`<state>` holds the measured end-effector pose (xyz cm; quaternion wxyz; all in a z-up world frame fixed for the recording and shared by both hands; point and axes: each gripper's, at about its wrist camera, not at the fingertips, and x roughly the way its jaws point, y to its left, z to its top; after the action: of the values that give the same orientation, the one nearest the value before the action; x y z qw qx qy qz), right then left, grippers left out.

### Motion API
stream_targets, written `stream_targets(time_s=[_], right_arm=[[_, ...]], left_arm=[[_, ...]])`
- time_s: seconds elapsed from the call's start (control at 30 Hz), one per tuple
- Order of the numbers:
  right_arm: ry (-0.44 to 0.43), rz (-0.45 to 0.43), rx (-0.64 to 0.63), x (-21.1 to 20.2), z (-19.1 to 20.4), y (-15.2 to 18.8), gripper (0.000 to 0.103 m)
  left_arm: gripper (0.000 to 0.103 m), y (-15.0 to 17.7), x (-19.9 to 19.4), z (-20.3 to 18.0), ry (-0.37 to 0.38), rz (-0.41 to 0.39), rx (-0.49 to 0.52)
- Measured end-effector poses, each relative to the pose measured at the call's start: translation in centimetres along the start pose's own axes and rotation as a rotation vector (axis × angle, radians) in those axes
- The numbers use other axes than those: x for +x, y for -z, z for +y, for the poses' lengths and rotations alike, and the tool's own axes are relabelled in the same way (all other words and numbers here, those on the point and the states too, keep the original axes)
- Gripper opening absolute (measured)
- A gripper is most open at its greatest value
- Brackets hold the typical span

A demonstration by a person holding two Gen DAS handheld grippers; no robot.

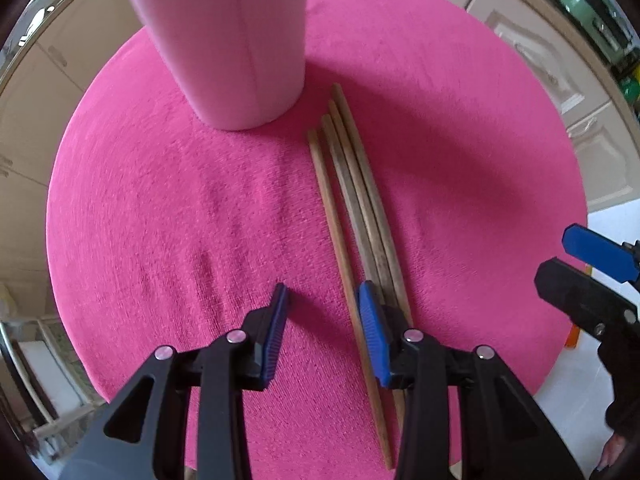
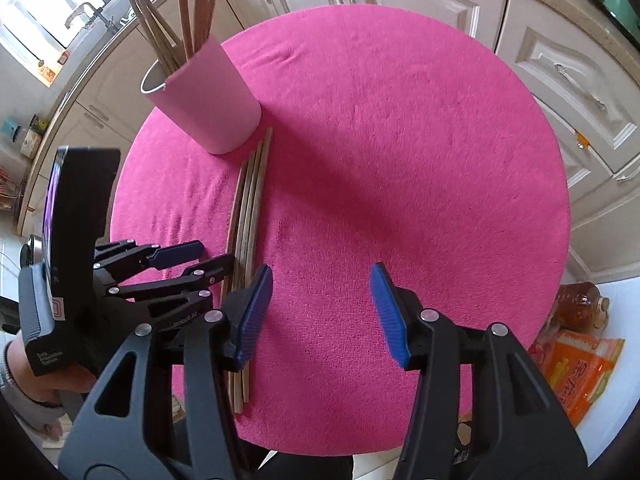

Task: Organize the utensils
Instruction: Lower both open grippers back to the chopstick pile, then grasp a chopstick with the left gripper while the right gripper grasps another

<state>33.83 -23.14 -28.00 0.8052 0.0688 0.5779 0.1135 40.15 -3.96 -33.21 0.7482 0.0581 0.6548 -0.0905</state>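
Several wooden chopsticks (image 1: 352, 208) lie side by side on a round pink mat (image 1: 180, 220), pointing at a pale pink cup (image 1: 232, 40). My left gripper (image 1: 324, 320) is open and low over the mat, its right pad above the chopsticks' near ends; one stick runs between its pads. In the right wrist view the cup (image 2: 208, 96) holds several upright chopsticks (image 2: 188, 16), and the loose chopsticks (image 2: 250, 208) lie beside it. My right gripper (image 2: 320, 308) is open and empty above the mat (image 2: 400, 160), right of the left gripper (image 2: 188, 264).
Cream kitchen cabinets (image 2: 560, 92) curve around the back. A bottle of amber liquid (image 2: 580, 304) and an orange packet (image 2: 576, 372) sit on a white surface at the right. A counter with a sink and window shows at the far left (image 2: 60, 40).
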Motion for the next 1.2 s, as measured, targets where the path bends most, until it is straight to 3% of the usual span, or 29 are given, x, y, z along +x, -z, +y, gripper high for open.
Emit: stream_targets(time_s=[0.13,0.2,0.27,0.43,0.47,0.5,0.53,0.83,1.2], right_arm=[[-0.001,0.014,-0.006,0.6,0.3,-0.2,0.051],[-0.004,0.021,-0.007,1.0,0.4,-0.4,0.051],[-0.012,0.028,-0.016,1.5,0.8,-0.7,0.051],[-0.042,0.058,-0.032,3.2,1.8,-1.5,0.05],[-0.05,0.063,-0.038,3.5,2.1,-1.7,0.047],[-0.052,0.07,-0.046,3.8,2.4,-1.9,0.035],[-0.052,0.08,-0.054,4.2,2.7,-2.1,0.033],[-0.04,0.146,-0.093,6.9,4.7,-3.4,0.02],[0.035,0.183,-0.099,8.0,5.5,-4.0,0.02]], left_arm=[[0.024,-0.7,0.6,-1.2,-0.027,0.011,0.044],[0.011,-0.9,0.6,-0.6,-0.013,0.013,0.018],[0.006,-0.9,0.6,0.4,0.025,0.018,-0.026],[0.006,-0.5,0.1,2.9,0.124,0.005,-0.132],[0.006,-0.5,0.0,3.2,0.13,0.0,-0.142],[0.006,-0.3,0.0,3.5,0.133,-0.006,-0.152],[0.006,-0.2,-0.1,3.8,0.135,-0.012,-0.159],[0.006,0.1,-0.9,5.3,0.171,-0.038,-0.202],[0.006,0.9,-1.8,8.0,0.178,-0.04,-0.185]])
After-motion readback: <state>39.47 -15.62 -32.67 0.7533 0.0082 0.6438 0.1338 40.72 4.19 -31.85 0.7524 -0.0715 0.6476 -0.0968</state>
